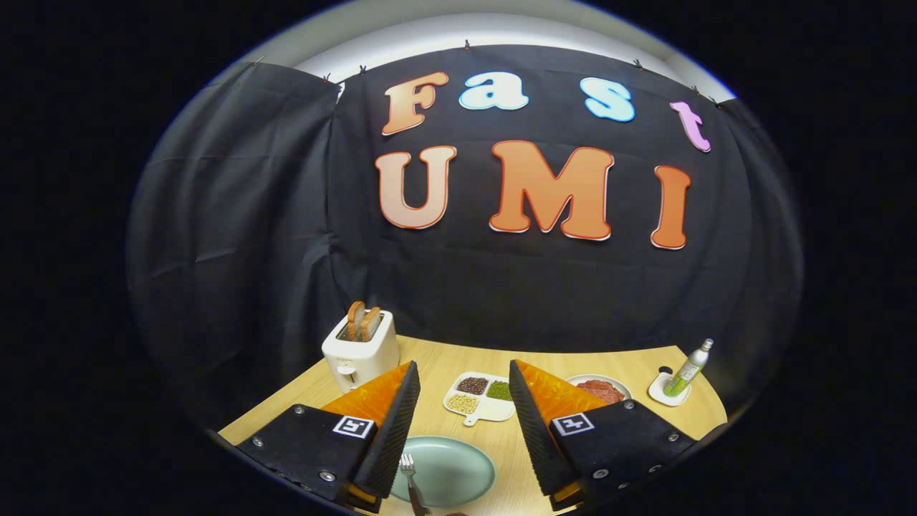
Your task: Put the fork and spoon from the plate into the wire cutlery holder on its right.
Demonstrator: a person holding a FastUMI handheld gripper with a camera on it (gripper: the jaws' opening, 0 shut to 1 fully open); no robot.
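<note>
A pale green plate [451, 469] lies on the wooden table, low between my two fingers. A metal fork [410, 474] rests on its left part, tines pointing away from me, handle running out of sight below. My gripper [462, 373] hangs above the plate with its jaws wide apart and nothing between them. The black ribbed fingers [397, 423] stand either side of the plate.
A white toaster [360, 347] with two bread slices stands at the back left of the table [444, 358]. Beyond the fingertips sits a white divided dish of beans [478, 398]. Behind the right finger is a plate of red food [600, 389], then a green spray bottle [686, 371] on a white coaster.
</note>
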